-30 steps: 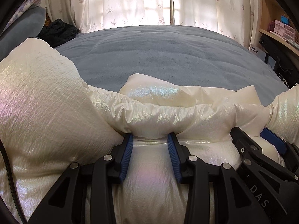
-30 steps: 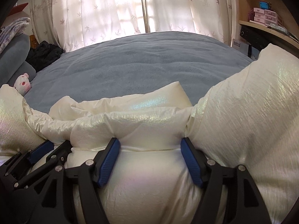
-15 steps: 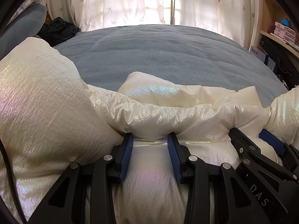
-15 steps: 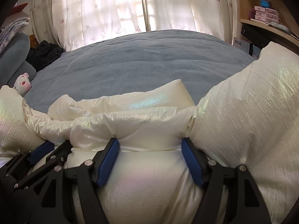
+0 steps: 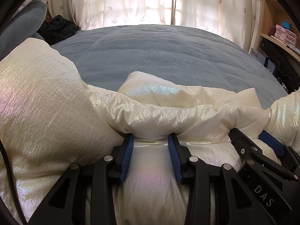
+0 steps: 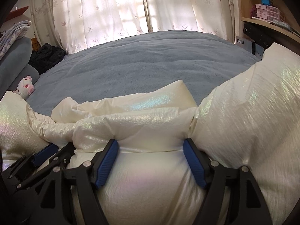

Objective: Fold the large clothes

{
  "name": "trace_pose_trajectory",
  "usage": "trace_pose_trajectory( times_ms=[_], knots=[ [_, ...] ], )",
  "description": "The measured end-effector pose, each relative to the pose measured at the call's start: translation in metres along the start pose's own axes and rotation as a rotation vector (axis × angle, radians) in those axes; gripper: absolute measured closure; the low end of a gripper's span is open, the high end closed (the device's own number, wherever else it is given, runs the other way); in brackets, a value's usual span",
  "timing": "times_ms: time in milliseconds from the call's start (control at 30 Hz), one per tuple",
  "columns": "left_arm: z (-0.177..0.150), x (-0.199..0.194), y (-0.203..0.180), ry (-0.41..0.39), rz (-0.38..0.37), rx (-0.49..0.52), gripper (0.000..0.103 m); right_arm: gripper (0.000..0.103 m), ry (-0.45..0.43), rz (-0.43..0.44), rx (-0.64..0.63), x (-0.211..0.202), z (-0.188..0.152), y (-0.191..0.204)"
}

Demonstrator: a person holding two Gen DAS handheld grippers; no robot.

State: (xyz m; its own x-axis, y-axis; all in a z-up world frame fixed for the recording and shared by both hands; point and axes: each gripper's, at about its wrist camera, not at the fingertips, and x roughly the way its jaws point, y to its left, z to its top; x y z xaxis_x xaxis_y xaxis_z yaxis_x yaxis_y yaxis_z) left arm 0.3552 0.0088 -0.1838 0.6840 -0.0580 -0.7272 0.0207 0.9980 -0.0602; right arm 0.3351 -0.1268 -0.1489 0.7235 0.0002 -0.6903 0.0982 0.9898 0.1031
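Only right-wrist view catches the plush toy [image 6: 25, 90] left of the crinkly iridescent cream puffer jacket [image 6: 150, 123]; left gripper [image 5: 151, 150] pinches its padded fold, right gripper [image 6: 151, 157], jaws just widening, still straddles padding.

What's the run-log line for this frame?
stage: mid-fold | left claw: shut on jacket | right claw: jaws just opening, jacket bulging between pads | surface: bed

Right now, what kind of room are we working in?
Almost certainly a bedroom: a bed with a blue-grey blanket, a small plush toy beside grey pillows, and patterned curtains over a bright window.
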Motion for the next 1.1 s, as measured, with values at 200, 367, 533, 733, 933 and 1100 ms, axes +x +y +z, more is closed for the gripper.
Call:
trace_pose_trajectory(
  times_ms=[200,367,533,733,933,1100],
  knots=[
    [0.001,0.001,0.002,-0.002,-0.006,-0.003,0.066,0.029,-0.002,0.007,0.003,0.000,0.000,-0.001],
    [0.001,0.002,0.003,-0.004,-0.011,-0.007,0.066,0.028,-0.008,0.025,0.011,-0.002,-0.001,-0.001],
    [0.000,0.003,0.005,-0.005,-0.015,-0.011,0.066,0.027,-0.009,0.033,0.012,-0.002,0.000,0.001],
    [0.008,0.002,0.008,0.020,-0.031,-0.004,0.064,0.026,-0.003,0.037,0.015,-0.002,0.000,-0.001],
    [0.035,0.002,0.007,0.112,-0.052,0.144,0.060,0.024,0.066,0.086,-0.001,-0.002,0.011,-0.005],
    [0.058,-0.003,0.034,0.085,0.053,0.165,0.055,0.026,0.076,0.164,0.033,-0.014,0.032,-0.028]
  ],
)
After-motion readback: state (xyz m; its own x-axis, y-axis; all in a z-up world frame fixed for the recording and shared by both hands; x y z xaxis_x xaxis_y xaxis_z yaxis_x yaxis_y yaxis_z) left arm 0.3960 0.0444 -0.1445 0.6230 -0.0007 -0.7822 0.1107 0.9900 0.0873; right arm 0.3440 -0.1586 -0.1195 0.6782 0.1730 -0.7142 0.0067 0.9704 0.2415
